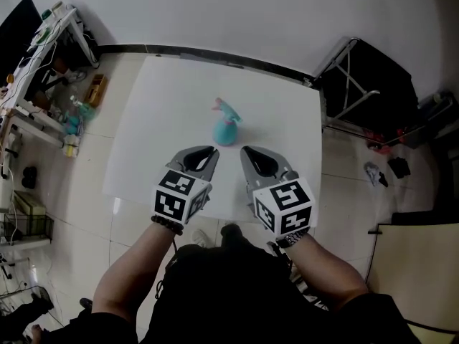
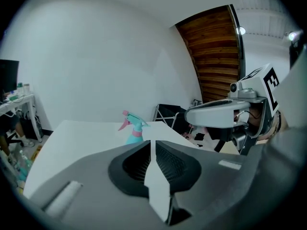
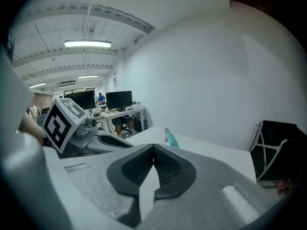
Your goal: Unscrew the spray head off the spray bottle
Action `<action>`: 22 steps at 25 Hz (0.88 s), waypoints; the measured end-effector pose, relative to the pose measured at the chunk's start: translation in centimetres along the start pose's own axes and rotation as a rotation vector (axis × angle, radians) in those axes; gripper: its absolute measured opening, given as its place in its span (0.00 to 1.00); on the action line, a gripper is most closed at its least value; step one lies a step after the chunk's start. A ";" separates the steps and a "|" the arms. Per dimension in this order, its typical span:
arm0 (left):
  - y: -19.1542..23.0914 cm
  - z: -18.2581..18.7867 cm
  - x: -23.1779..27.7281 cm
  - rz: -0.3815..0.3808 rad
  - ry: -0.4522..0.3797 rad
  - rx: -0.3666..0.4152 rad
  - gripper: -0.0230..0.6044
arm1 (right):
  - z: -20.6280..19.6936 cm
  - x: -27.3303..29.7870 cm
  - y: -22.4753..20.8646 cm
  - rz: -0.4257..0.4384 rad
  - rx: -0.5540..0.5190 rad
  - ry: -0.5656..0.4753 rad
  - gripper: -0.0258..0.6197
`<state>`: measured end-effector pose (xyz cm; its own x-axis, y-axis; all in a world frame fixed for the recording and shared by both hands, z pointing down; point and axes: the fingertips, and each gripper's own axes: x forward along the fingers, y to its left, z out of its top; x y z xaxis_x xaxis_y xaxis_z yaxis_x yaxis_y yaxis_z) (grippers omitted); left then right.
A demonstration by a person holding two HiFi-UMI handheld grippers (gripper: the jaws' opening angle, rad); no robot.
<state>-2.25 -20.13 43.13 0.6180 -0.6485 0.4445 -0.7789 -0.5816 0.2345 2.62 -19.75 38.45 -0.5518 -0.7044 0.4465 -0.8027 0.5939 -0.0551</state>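
1. On the white table (image 1: 143, 156), near its middle: spray bottle (image 1: 226, 129), upright, with a smooth, squat, rounded teal body; pink-and-teal spray head (image 1: 222, 107) seated on top.
2. Left gripper (image 1: 214, 151): grey moulded shells, ribbed black pads, parted by a mere slit, nothing between.
3. Right gripper (image 1: 244, 151): same build, pads pressed together, nothing pinched.
4. Bottle just ahead of both tips, between their lines, touching neither.
5. Marker cubes: black-and-white square patterns only; any lettering on the bottle too small to read.
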 end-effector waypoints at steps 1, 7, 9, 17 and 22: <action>0.2 -0.2 0.5 0.007 0.007 -0.002 0.12 | -0.2 0.2 -0.4 0.006 0.002 0.007 0.03; 1.4 -1.7 3.2 0.041 0.048 -0.047 0.19 | -1.3 1.8 -2.4 0.043 0.012 0.048 0.03; 1.9 -2.2 4.0 0.059 0.056 -0.054 0.22 | -1.6 2.2 -2.9 0.054 0.015 0.060 0.03; 3.8 -3.9 6.8 0.107 0.094 -0.074 0.39 | -2.7 4.0 -4.6 0.090 0.021 0.103 0.03; 4.7 -4.6 8.4 0.138 0.108 -0.074 0.55 | -3.5 4.7 -5.5 0.107 0.026 0.126 0.03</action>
<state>-1.20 -26.00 51.97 0.4925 -0.6610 0.5662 -0.8639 -0.4504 0.2256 5.21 -24.96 43.95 -0.6028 -0.5828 0.5449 -0.7475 0.6514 -0.1302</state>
